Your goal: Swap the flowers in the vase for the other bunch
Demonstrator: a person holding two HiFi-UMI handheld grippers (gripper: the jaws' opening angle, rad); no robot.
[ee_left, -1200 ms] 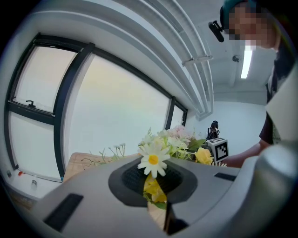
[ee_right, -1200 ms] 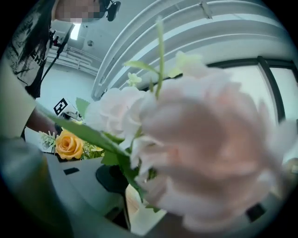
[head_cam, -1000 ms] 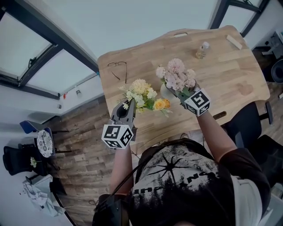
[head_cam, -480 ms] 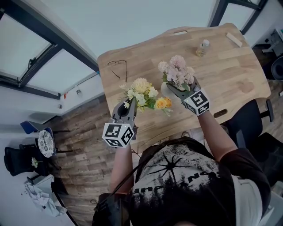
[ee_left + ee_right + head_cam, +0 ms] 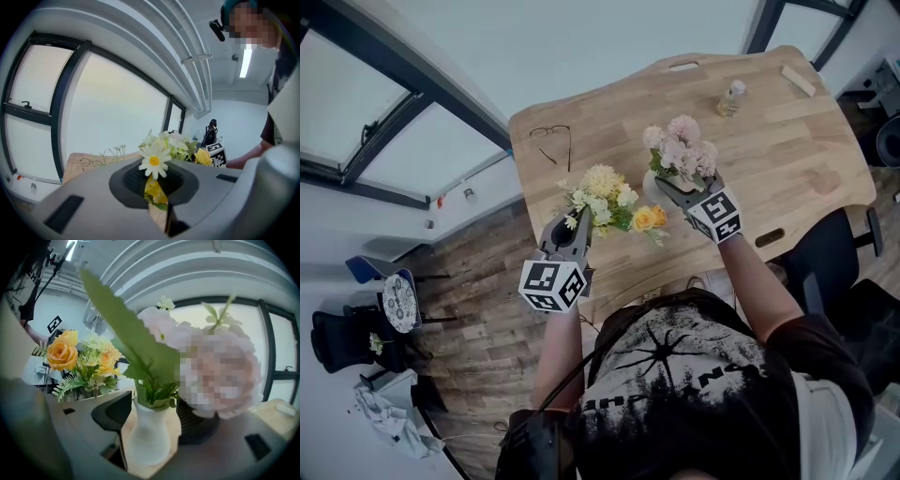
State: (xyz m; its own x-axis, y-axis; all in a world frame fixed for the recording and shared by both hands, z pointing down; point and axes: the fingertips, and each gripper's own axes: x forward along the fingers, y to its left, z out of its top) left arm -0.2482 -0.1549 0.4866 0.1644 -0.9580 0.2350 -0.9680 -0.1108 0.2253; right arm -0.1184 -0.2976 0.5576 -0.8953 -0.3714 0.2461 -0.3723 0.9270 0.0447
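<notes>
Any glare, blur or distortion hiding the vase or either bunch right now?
Head view: evenly lit, sharp, edges bowed. Left gripper view: pale window backlight, yellow bunch sharp. Right gripper view: heavy fisheye, white vase clear, mosaic patch over the pink flowers.

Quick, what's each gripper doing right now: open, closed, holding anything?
Left gripper: closed on the stems of the yellow bunch.
Right gripper: open, jaws just opened; the white vase holding the pink bunch stands between them, ungripped.

Vase (image 5: 650, 191) half hidden under pink flowers (image 5: 682, 148)
</notes>
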